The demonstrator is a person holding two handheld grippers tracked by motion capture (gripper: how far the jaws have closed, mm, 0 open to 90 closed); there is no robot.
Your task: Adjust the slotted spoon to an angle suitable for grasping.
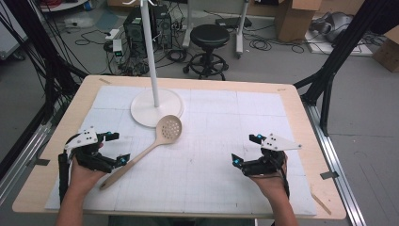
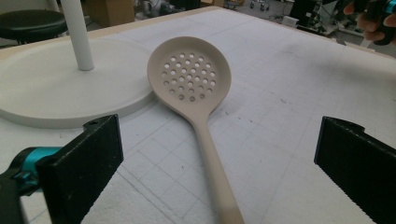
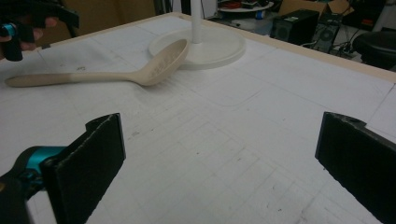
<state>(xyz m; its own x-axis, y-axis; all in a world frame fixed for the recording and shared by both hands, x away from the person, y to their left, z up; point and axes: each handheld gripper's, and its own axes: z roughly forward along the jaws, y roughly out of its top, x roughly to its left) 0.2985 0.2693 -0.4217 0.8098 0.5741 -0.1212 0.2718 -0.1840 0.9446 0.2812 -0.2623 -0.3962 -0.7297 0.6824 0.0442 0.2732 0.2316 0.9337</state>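
Beige and probably light and stiff, the slotted spoon (image 1: 149, 146) lay left of centre, bowl touching the white stand base (image 1: 141, 110). Both the left gripper (image 1: 115, 148) and right gripper (image 1: 245, 149) stood spread, empty; the slim handle looked best to pinch.

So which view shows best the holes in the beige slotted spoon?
The left gripper view: the beige slotted spoon lies close, bowl facing the camera, every hole distinct. The high view shows it small; the right gripper view shows it side-on, farther off.
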